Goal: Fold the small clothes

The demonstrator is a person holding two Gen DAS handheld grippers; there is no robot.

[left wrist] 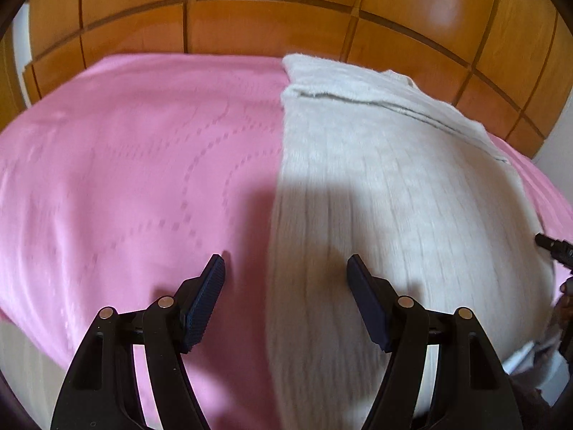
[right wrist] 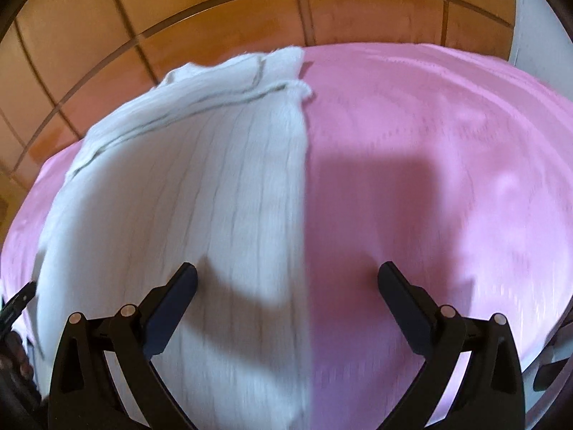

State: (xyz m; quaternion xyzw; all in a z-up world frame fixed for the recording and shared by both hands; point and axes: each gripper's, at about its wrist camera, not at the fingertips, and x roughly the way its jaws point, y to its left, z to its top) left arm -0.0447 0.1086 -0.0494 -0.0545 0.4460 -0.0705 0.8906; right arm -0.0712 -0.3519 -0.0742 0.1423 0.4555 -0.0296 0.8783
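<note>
Here both spread claws straddle the garment's (left wrist: 394, 186) edges.

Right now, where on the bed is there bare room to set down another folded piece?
Bare pink bedspread lies to the left of the white knit garment, running back to the wooden headboard. More shows to the garment's right. The middle is taken by the garment, with both open hand-held grippers, left and right, over its long edges.
</note>
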